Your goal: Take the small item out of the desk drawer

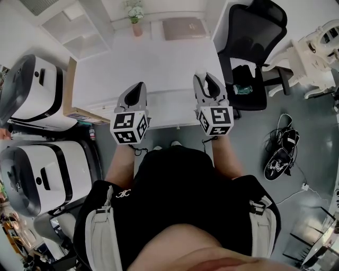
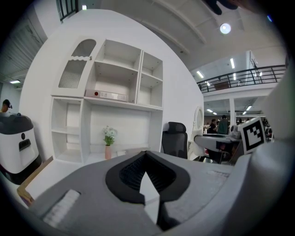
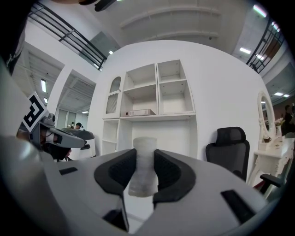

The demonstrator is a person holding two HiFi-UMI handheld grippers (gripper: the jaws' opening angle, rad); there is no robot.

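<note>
1. While the right tongs (image 3: 143, 171) press their dark pads on both sides of it, the small item (image 3: 142, 165), a frosted whitish cylinder, stands upright between them. It is held in the air over the table's near right corner.
2. From the head view, only the small item's pale top (image 1: 200, 74) shows ahead of the right tongs (image 1: 207, 86).
3. The left tongs (image 2: 146, 171) are closed tip to tip with nothing between them, and they hover over the table's near edge, left of the middle (image 1: 136, 94).
4. Each gripper carries a marker cube (image 1: 130, 127) printed with black and white squares.
5. The table (image 1: 159, 66) is plain white, and most of its top is bare.
6. A vase (image 1: 135, 16) of pale flowers and a flat pinkish pad (image 1: 183, 27) lie along its far edge.
7. Behind that edge rises a white shelf unit (image 2: 115, 78) with a flat box (image 2: 106, 95) on one shelf; any print on it is too small to read.
8. A black office chair (image 1: 249, 53) stands off the table's right edge, and two white machines (image 1: 37, 95) stand off its left edge.
9. The floor (image 1: 249, 153) is grey, with cables (image 1: 280, 143) lying on it to the right.
10. A pale mark on the person's black shorts (image 1: 123, 193) is too small to read.
</note>
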